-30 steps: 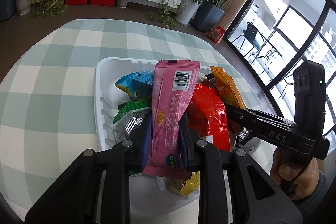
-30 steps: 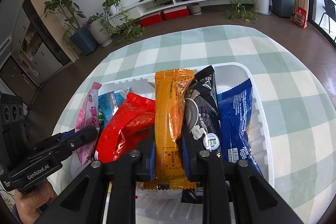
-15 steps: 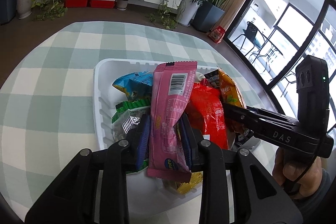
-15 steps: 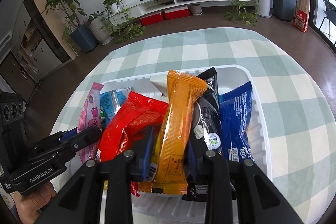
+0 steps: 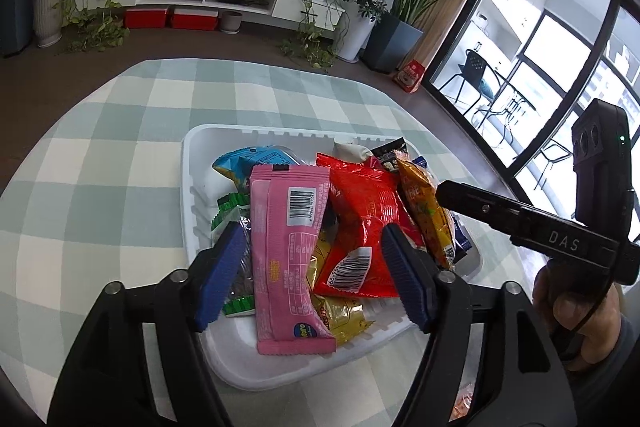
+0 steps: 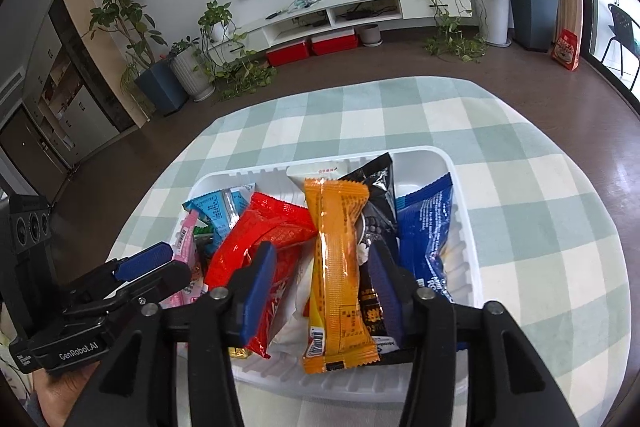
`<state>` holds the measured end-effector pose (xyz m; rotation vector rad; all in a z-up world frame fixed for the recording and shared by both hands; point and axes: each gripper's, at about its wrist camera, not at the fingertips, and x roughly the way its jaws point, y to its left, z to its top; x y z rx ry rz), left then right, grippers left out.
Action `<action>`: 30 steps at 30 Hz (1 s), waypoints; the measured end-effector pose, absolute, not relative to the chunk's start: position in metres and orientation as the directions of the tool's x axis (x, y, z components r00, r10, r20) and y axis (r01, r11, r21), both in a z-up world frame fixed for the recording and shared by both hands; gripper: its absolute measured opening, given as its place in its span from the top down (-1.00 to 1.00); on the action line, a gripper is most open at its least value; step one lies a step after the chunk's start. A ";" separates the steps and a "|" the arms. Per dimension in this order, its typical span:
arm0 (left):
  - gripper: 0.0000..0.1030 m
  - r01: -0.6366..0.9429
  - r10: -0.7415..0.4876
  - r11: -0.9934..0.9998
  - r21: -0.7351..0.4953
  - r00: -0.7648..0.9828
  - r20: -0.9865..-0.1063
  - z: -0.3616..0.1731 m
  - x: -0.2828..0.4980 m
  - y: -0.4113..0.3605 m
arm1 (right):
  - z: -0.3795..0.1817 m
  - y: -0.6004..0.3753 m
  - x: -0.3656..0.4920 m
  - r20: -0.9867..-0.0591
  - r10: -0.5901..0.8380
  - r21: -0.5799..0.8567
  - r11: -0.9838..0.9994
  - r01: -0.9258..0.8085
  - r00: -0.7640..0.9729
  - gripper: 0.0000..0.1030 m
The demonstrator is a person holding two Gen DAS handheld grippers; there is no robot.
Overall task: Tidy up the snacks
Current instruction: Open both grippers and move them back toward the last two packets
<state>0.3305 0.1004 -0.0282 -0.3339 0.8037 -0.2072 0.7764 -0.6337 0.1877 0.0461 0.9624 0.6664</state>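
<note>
A white tray (image 5: 188, 187) on the checked cloth holds several snack packets. A pink packet (image 5: 288, 259) lies flat on the pile between the jaws of my left gripper (image 5: 312, 233). Those jaws are opening and the blue pads stand clear of the packet's sides. In the right wrist view an orange packet (image 6: 336, 267) lies on the pile between the jaws of my right gripper (image 6: 322, 253). These jaws are opening too, with neither pad pressing it. A red packet (image 6: 264, 239), a black packet (image 6: 376, 187) and a blue packet (image 6: 426, 227) lie beside it.
The tray's rim (image 6: 460, 179) sits mid-table on the green and white checked cloth (image 6: 520, 227). A hand (image 5: 576, 311) holds the right gripper's handle at the right of the left wrist view. Floor, potted plants and a TV cabinet lie beyond the table.
Both grippers' jaws have spread apart and let go. The pink packet and the orange packet now lie loose on the pile. Both grippers have lifted back slightly from the tray.
</note>
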 end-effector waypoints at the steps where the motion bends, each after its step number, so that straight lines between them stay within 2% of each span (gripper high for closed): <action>1: -0.59 0.056 -0.300 0.930 -0.364 0.686 -0.662 -0.025 0.325 0.100 | 0.191 -0.637 0.775 -0.737 0.549 0.330 0.801 -0.500 0.393 -0.24; 2: -0.75 0.053 -0.291 0.933 -0.357 0.697 -0.656 -0.021 0.318 0.101 | 0.195 -0.643 0.774 -0.726 0.562 0.344 0.796 -0.497 0.397 -0.34; 5: -0.99 0.027 -0.260 0.936 -0.351 0.725 -0.638 -0.012 0.293 0.103 | 0.208 -0.663 0.769 -0.695 0.589 0.381 0.788 -0.483 0.412 -0.55; 13: -0.99 0.006 -0.192 0.962 -0.273 0.726 -0.660 -0.020 0.211 0.075 | 0.220 -0.741 0.727 -0.637 0.643 0.509 0.765 -0.395 0.425 -0.64; 22: -0.99 -0.007 -0.248 0.948 -0.317 0.604 -0.757 -0.057 0.147 0.026 | 0.188 -0.790 0.626 -0.694 0.600 0.470 0.796 -0.382 0.397 -0.64; 30: -0.99 0.009 -0.197 0.972 -0.234 0.574 -0.795 -0.060 0.145 -0.014 | 0.176 -0.803 0.574 -0.727 0.580 0.442 0.805 -0.396 0.368 -0.64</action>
